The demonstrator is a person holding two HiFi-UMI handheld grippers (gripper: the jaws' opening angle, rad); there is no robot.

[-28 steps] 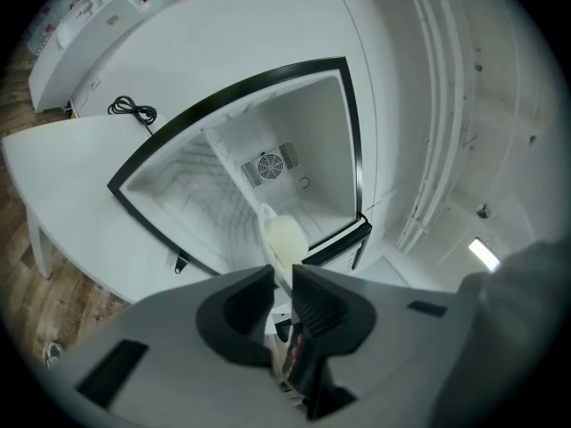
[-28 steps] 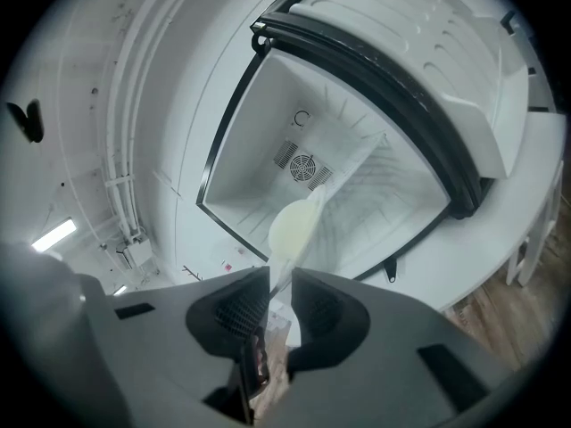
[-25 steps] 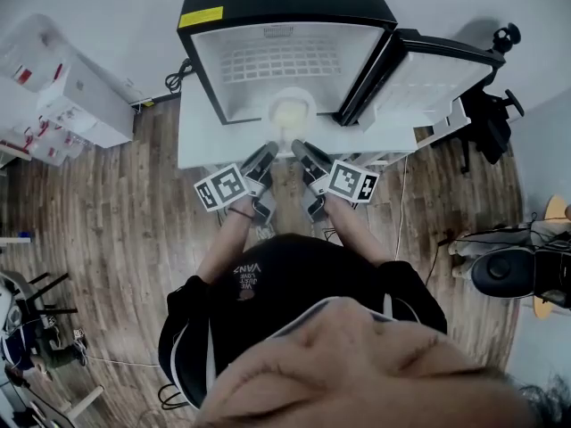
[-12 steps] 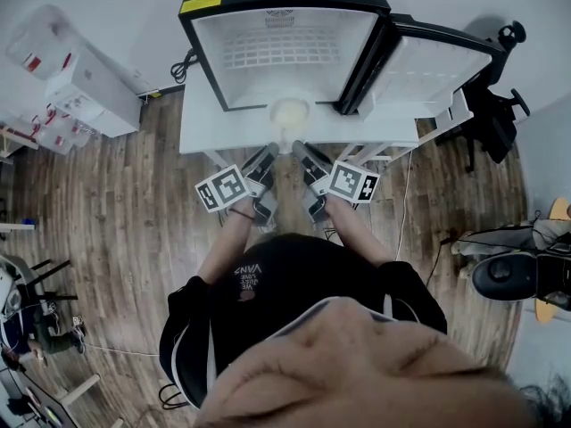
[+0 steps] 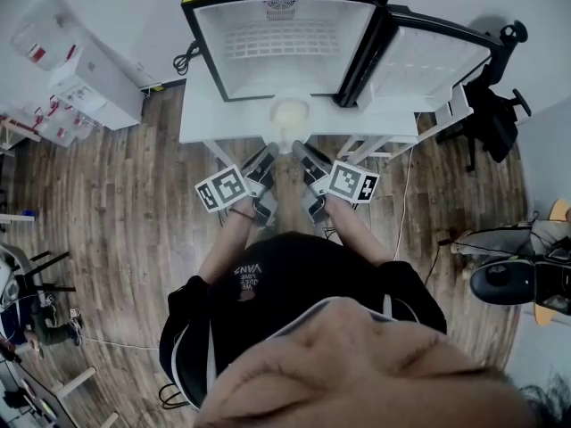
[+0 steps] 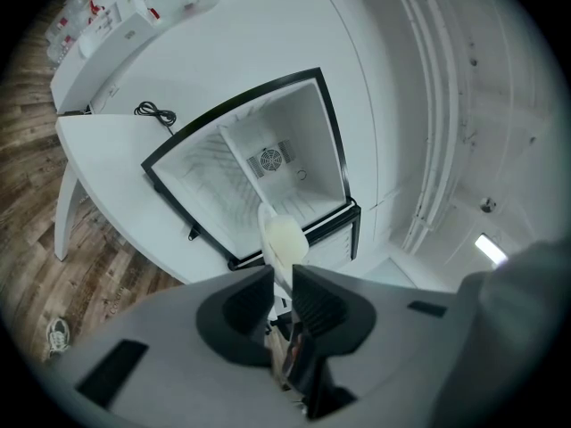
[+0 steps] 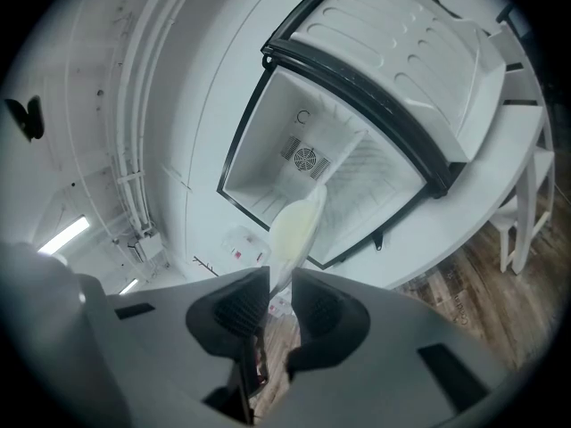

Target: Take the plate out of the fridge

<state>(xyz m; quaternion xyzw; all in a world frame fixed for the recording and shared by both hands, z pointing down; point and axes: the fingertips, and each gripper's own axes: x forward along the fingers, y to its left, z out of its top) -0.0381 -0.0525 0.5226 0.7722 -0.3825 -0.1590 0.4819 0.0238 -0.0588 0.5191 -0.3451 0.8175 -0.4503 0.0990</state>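
Note:
A pale cream plate (image 5: 290,114) hangs in the air over the white table's front edge, outside the open black fridge (image 5: 284,43). My left gripper (image 5: 273,147) is shut on the plate's near rim from the left, and my right gripper (image 5: 297,146) is shut on it from the right. In the left gripper view the plate (image 6: 284,239) stands edge-on between the jaws of my left gripper (image 6: 282,282). In the right gripper view the plate (image 7: 294,230) rises from the jaws of my right gripper (image 7: 280,288). The fridge interior (image 6: 259,172) shows nothing on its wire shelf.
The fridge door (image 5: 433,61) hangs open to the right. The white table (image 5: 201,119) carries the fridge. White storage bins (image 5: 76,69) stand on the left, a black chair (image 5: 495,105) on the right. Wood floor (image 5: 134,230) lies below.
The plate and both grippers have drawn back a little from the fridge mouth toward me; the fridge sits further off in the head view.

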